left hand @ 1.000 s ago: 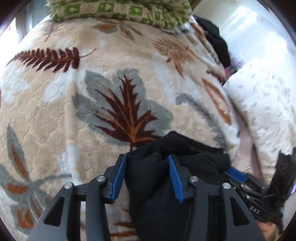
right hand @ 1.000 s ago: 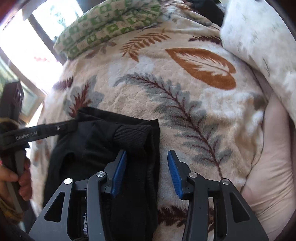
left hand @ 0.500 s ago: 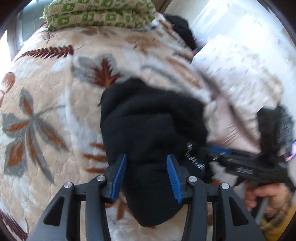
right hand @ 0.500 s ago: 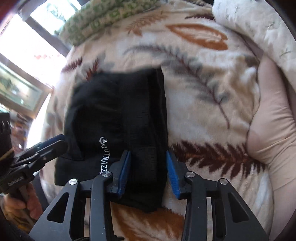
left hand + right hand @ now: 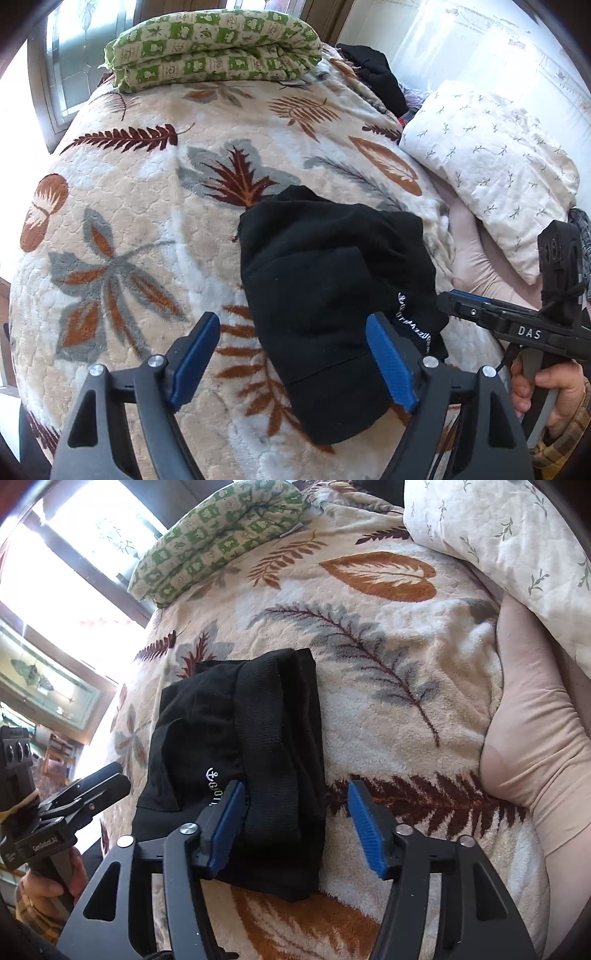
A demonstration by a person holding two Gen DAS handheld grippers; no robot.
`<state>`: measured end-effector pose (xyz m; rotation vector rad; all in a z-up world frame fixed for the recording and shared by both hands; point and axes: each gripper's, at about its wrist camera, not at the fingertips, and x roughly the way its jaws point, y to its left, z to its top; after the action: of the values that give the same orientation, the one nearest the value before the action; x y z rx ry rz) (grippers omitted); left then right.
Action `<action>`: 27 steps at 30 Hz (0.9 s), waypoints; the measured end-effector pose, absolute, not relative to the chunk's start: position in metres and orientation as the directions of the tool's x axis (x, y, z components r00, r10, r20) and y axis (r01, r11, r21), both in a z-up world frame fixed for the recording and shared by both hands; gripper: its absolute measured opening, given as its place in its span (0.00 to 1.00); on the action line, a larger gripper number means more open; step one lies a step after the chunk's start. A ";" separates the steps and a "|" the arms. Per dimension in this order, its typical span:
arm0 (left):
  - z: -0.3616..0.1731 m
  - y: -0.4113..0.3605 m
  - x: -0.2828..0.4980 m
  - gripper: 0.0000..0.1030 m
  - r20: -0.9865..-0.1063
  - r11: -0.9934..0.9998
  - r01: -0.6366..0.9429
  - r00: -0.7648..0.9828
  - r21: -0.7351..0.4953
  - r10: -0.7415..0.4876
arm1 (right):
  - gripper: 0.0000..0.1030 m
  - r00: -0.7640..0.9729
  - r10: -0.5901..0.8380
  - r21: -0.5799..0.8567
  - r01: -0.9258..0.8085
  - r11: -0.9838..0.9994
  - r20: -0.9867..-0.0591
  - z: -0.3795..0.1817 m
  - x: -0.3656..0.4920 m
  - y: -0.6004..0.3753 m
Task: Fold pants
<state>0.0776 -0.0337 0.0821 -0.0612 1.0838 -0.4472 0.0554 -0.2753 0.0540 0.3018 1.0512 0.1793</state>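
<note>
1. The left gripper (image 5: 293, 363) stood with its blue-padded jaws spread wide, holding nothing; the near end of the black pants (image 5: 332, 295) lay between and just beyond them
2. The right gripper (image 5: 297, 821) was likewise spread wide and empty, its left pad touching or just over the pants' ribbed band, its right pad over the bare blanket (image 5: 388, 664)
3. The pants lay as a compact, many-layered bundle near the bed's front edge, so the fold seemed almost finished; the job left looked to be letting go cleanly and perhaps pressing the lumpy top layer flat
4. To do that well, both tools should lift straight off, since soft knit snags on the pads and drags a layer askew
5. The fabric was matte, thick and limp, with white embroidered lettering by one edge
6. The blanket beneath was plush, quilted fleece with leaf prints, likely to grip the cloth
7. Farther off sat a folded green checked quilt (image 5: 214, 48) and a white sprigged pillow (image 5: 491, 166)
</note>
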 end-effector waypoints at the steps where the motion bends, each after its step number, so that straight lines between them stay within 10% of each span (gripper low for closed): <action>1: 0.081 -0.035 0.078 0.83 -0.843 0.911 0.322 0.386 -0.256 -0.374 | 0.61 0.488 0.282 0.321 -0.003 0.947 -0.826 0.054 0.055 -0.275; 27: 0.060 -0.043 0.081 0.90 -0.870 0.923 0.321 0.369 -0.212 -0.328 | 0.71 0.493 0.266 0.297 -0.015 0.955 -0.829 0.041 0.059 -0.274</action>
<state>0.0809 -0.0434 0.0601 -0.0073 1.1178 -0.4162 0.0589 -0.2739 0.0413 0.2649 1.0449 0.1729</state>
